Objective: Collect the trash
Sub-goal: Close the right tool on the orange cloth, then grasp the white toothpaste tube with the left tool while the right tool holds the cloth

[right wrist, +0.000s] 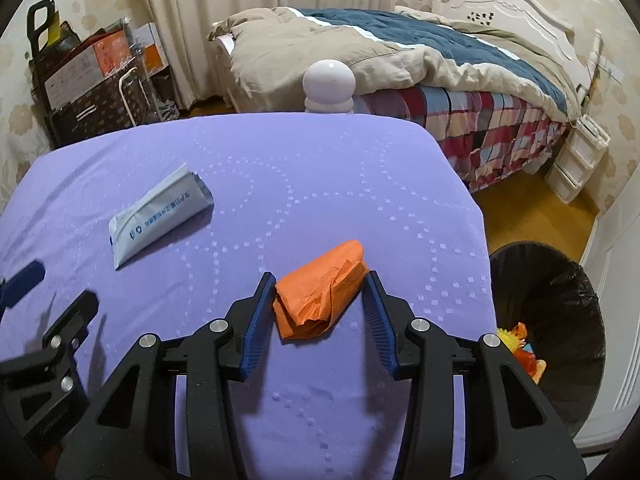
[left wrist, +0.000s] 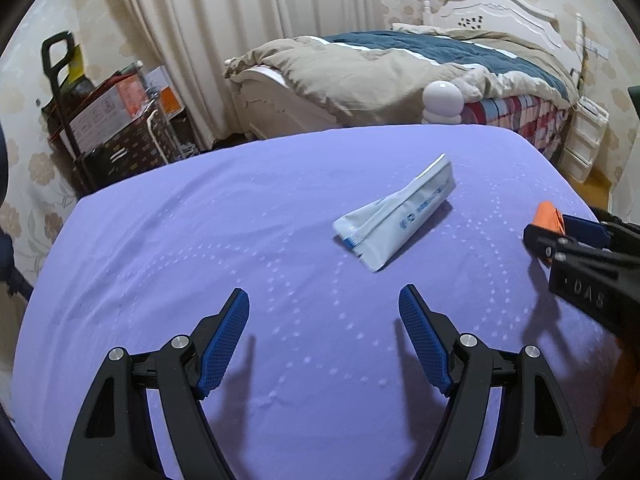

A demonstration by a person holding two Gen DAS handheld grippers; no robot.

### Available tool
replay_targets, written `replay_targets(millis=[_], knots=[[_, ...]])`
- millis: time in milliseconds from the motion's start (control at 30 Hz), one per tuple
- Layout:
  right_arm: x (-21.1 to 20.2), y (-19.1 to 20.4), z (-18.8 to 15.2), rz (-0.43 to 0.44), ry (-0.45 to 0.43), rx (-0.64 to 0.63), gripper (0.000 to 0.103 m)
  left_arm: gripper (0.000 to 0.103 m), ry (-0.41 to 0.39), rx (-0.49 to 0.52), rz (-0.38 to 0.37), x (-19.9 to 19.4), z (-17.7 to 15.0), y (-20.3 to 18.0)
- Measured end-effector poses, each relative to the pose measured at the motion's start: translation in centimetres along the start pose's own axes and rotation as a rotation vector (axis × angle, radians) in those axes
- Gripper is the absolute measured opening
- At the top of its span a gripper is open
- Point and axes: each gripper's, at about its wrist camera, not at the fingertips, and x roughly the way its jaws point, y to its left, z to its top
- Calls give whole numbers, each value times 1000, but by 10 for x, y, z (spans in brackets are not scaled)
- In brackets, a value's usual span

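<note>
Crumpled orange paper wrapper [right wrist: 320, 290] sits between right gripper [right wrist: 320, 280] pads, clamped across its middle (light, soft, crushes easily). Left gripper [left wrist: 324, 300] spread, empty; white foil sachet [left wrist: 394, 216] just ahead.

Home bedroom: a bed [right wrist: 420, 64] with rumpled quilt and carved white headboard [right wrist: 516, 4], cream curtains [right wrist: 180, 12], floral wallpaper, wooden floor [right wrist: 532, 216], boxes [right wrist: 100, 80] stacked in the corner.

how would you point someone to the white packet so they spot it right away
Look at the purple cloth covering the table. The white packet lies flat on it, left of the orange wrapper. It is the only long, pale piece with blue print.
</note>
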Motion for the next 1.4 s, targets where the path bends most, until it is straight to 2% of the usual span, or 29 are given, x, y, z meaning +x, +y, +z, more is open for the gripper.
replay_targets(millis=[367,800,900,1167,1400], knots=[[3,-4,2,4,4,-13,45,75,15,26,7,28,30,-15],[5,-7,5,11,5,-7,45,75,41,97,-19,46,44,-29],[5,-7,5,12,5,-6,46,61,37,106,-57,45,43,-30],[4,-7,5,10,5,-8,45,51,34,116,-84,42,42,-32],[2,-7,4,2,2,-2,44,48,25,113,-84,33,34,-31]])
